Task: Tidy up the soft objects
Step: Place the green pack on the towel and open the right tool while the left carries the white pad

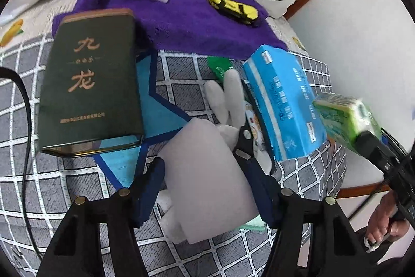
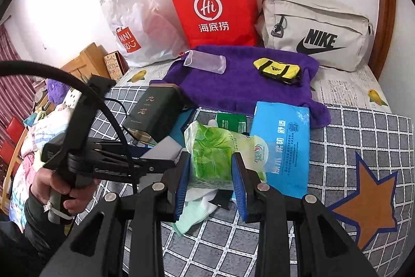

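Observation:
My left gripper is shut on a pale grey foam block and holds it over the checked bed cover; it also shows in the right wrist view. My right gripper is shut on a green tissue pack, seen at the right in the left wrist view. A white glove and a pale green cloth lie beneath. A blue tissue pack lies beside them, also in the right wrist view. A purple towel is spread behind.
A dark green tin stands at the left. On the towel lie a small yellow bag and a clear pouch. A red paper bag, a white plastic bag and a grey Nike bag lean at the wall.

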Motion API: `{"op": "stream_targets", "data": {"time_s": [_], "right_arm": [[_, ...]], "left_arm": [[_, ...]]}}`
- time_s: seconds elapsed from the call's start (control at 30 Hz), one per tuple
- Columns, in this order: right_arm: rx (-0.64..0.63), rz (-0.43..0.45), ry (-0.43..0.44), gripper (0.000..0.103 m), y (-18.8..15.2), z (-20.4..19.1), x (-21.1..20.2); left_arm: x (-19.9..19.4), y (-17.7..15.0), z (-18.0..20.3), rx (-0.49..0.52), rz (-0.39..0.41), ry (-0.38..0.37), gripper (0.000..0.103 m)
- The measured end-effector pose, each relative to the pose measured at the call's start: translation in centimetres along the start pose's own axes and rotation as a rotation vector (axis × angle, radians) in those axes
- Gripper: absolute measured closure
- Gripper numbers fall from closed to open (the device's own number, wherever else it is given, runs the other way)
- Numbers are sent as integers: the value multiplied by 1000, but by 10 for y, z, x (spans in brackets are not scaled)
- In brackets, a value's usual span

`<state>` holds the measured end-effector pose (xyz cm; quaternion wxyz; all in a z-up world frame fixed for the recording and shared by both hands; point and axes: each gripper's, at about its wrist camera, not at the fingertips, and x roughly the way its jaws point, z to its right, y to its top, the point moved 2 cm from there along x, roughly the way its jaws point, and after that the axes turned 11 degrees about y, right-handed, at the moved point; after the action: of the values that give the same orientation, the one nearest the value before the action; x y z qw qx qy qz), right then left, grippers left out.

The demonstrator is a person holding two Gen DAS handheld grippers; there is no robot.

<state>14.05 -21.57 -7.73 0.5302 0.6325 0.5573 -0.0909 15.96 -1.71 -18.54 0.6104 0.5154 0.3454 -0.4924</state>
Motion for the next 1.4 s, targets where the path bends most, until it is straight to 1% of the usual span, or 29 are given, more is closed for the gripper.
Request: {"op": "stream_targets", "data": {"time_s": [0.2,0.3,0.53,0.77,0.87,1.13,1.4], "right_arm": [[-8,5,-1,71,2,0,-4],[-14,14,2,71,5,-2,-6],[-12,22,-5,71,14,0,-4],[11,32,-7,71,28,10,2],[8,41,-6,71,37,12,3],[-4,50,-2,71,56,21,9],[-7,28,-11,71,76,33,24]], "left_arm": [[-27,-2,2,33,68,27,41],[-42,-2,1,40,98,29,41],[-63,7,-3,52,147,49,41],[-76,23,-12,42,190,66,41],[-80,31,-17,36,203,83,41],[-89,54,-28,17,236,93,41],[-82,75,-36,3,234,113,41]]}}
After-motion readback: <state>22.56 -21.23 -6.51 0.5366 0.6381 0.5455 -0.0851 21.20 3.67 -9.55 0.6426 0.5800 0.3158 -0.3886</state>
